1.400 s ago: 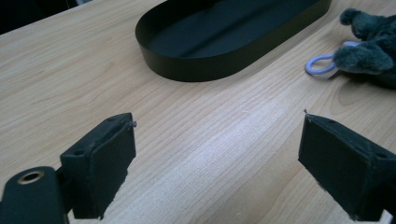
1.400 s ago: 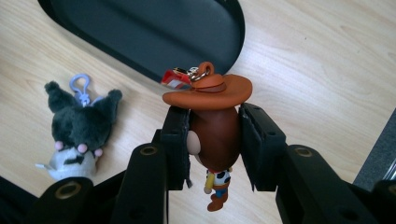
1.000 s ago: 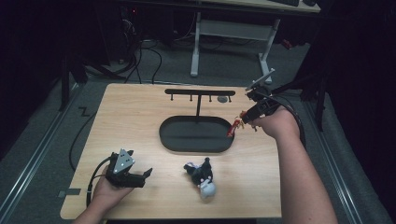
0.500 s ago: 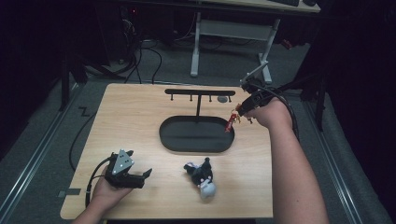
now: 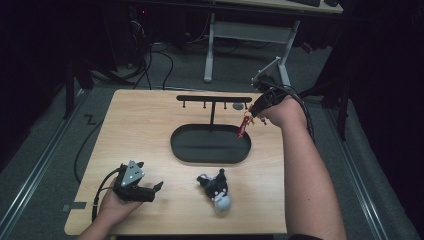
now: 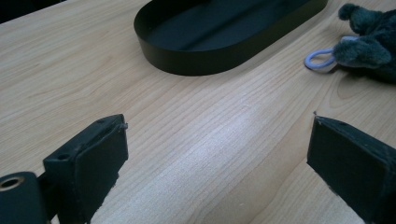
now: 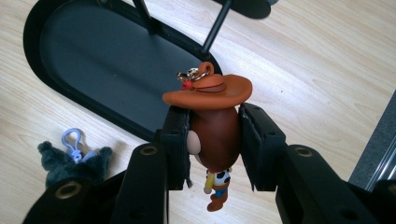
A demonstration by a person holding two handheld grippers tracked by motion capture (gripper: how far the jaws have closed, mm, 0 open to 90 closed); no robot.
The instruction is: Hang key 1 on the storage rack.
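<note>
On the wooden table point(image 5: 150, 130), far half, stands the black oval tray point(image 5: 210, 145) w/ a T-shaped hanger rack point(image 5: 214, 98) rising from its far rim; tray long axis runs left-right across the table.

Right gripper point(image 5: 251, 114) is held above the tray's right end, near the rack's right tip. Jaws are clamped on the cowboy figure keychain point(image 7: 212, 126), pads pressing both sides of its head. In the right gripper view the figure's long axis runs along the jaws: brown hat and gold clasp point away from the gripper, toward the rack post; small body and legs hang back toward the gripper body. In the high view the figure point(image 5: 243, 126) hangs off the ground, tilted, just over the tray's right rim.

Left gripper point(image 5: 145, 189) rests near the table's near-left corner, pointing right. Jaws stand wide apart w/ nothing between them; bare wood shows in the gap.

Grey plush keychain point(image 5: 216, 186) lies on the table near the front edge, between the left gripper and the right forearm, apart from the tray. Its pale blue clip point(image 6: 318, 59) lies flat beside it.
</note>
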